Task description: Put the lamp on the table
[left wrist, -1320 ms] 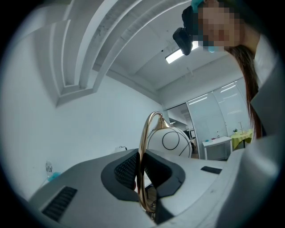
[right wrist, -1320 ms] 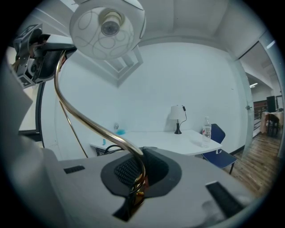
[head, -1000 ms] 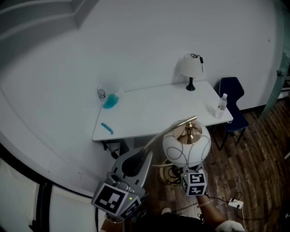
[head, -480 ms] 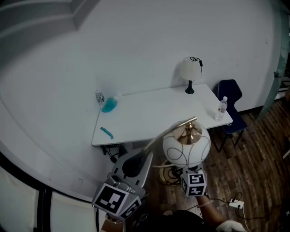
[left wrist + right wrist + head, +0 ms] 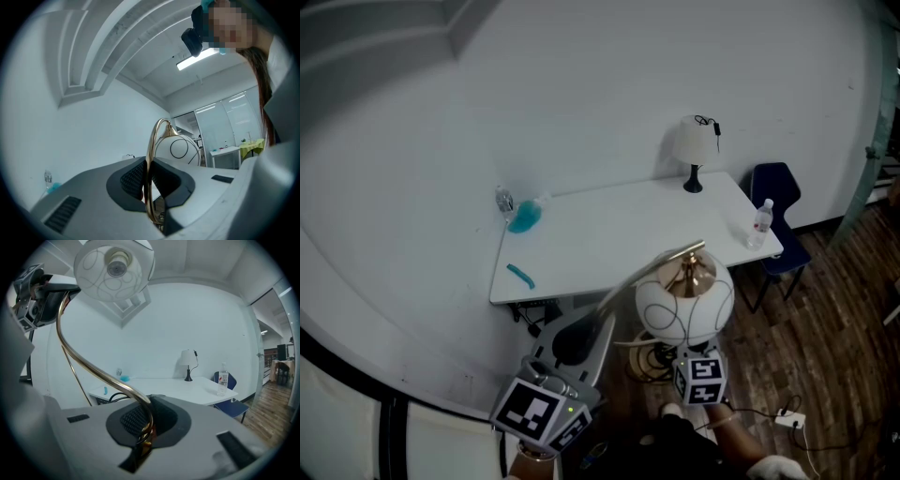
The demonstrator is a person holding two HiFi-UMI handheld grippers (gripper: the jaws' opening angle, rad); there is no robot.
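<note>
Both left tongs [image 5: 147, 186] and right tongs [image 5: 146, 423] clamp the stiff brass stem [image 5: 148, 154] of the lamp [image 5: 686, 305], lower centre of frame, short of the white surface [image 5: 609, 234]; its globe [image 5: 114, 268] looks fragile and top-heavy, so the stem seems the safest hold.

You have no words or numbers here that can be read. The cube [image 5: 530, 411] on your left gripper [image 5: 149, 183] and the cube [image 5: 701, 380] on your right gripper [image 5: 145, 420] bear only black-and-white square patterns. The bottle [image 5: 757, 223] on the table [image 5: 609, 234] has a label [image 5: 221, 379], too small to read.
</note>
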